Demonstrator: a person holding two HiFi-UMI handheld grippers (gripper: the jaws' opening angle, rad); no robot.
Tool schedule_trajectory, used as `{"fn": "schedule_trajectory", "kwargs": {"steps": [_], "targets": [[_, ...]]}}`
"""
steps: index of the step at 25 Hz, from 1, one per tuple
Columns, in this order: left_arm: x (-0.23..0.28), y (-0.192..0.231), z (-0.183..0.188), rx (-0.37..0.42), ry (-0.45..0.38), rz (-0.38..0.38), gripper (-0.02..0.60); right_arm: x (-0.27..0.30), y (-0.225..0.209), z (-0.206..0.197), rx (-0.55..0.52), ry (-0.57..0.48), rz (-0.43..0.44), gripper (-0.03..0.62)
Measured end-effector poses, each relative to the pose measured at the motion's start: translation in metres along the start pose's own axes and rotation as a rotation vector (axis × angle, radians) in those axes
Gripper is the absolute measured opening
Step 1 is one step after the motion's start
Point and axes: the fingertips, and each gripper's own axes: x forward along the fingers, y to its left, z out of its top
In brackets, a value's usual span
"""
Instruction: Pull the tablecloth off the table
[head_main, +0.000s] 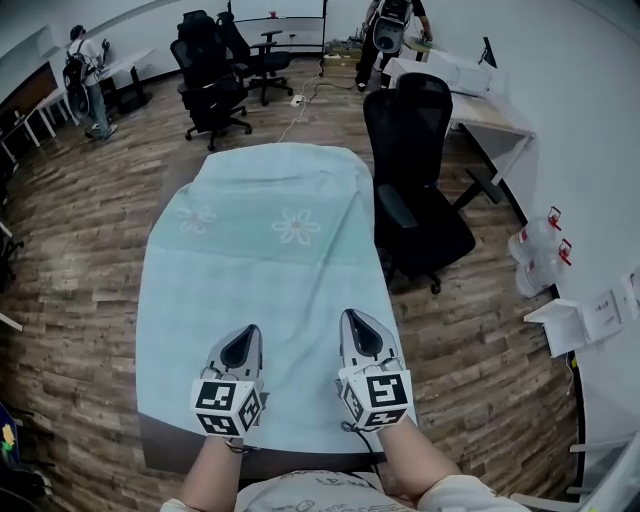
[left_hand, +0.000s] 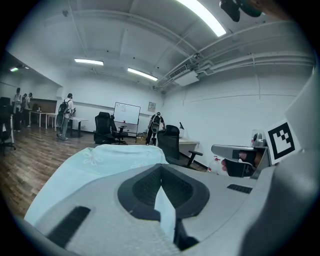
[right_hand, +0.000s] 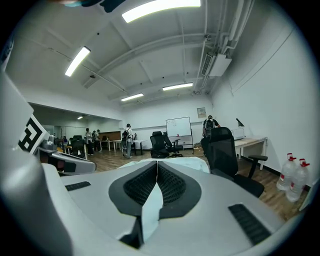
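Both handheld grippers are clamped on the near edge of a pale mint-green tablecloth (head_main: 270, 250) with white flower motifs. It lies along a dark-topped table (head_main: 170, 455) that runs away from the person. The left gripper (head_main: 241, 345) and the right gripper (head_main: 360, 330) sit side by side near the middle of that edge. In each gripper view a thin fold of cloth (left_hand: 165, 210) (right_hand: 150, 210) is pinched where the ribbed black pads meet.

The cloth covers most of the tabletop. Bare dark wood shows along the near edge and at the far left corner.

The main risk appears to be the hold itself. Each pinch takes only a narrow fold, so a sharp tug could slide the fabric out of one gripper. The other would then haul the sheet askew.

With both grips close together, the near left and right corners hang free. They may drag or bunch against the table edge.

A black mesh office chair (head_main: 415, 190) stands just beside the table's right side, where the cloth drapes over. Its armrest could catch that hanging edge if the pull drifts right.
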Motion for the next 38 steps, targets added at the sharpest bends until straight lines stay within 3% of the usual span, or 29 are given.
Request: {"fn": "schedule_trajectory", "kwargs": {"steps": [7, 18, 19, 21, 23, 24, 25, 26, 32, 38], "targets": [[0.028, 0.042, -0.014, 0.02, 0.032, -0.02, 0.012, 0.038, 0.009, -0.022, -0.031, 0.034, -0.046, 0.014], [0.089, 0.126, -0.042, 0.065, 0.111, 0.021, 0.014, 0.095, -0.027, -0.079, -0.01, 0.162, -0.148, 0.015], [0.095, 0.133, -0.047, 0.068, 0.125, 0.018, 0.029, 0.103, -0.03, -0.084, -0.016, 0.173, -0.149, 0.015], [0.107, 0.147, -0.055, 0.074, 0.156, 0.012, 0.173, 0.118, -0.036, -0.091, -0.037, 0.191, -0.142, 0.015], [0.119, 0.162, -0.062, 0.097, 0.172, 0.024, 0.193, 0.132, -0.041, -0.098, -0.055, 0.206, -0.126, 0.017], [0.125, 0.169, -0.065, 0.119, 0.175, 0.03, 0.207, 0.14, -0.043, -0.104, -0.058, 0.215, -0.105, 0.032], [0.131, 0.175, -0.07, 0.146, 0.181, 0.036, 0.228, 0.147, -0.045, -0.112, -0.057, 0.229, -0.078, 0.116], [0.138, 0.182, -0.075, 0.172, 0.193, 0.042, 0.241, 0.154, -0.047, -0.121, -0.056, 0.252, -0.058, 0.183], [0.176, 0.23, -0.111, 0.183, 0.28, 0.121, 0.288, 0.188, -0.086, -0.179, -0.093, 0.407, -0.098, 0.193], [0.198, 0.28, -0.141, 0.161, 0.358, 0.178, 0.29, 0.214, -0.126, -0.218, -0.121, 0.532, -0.18, 0.213]]}}
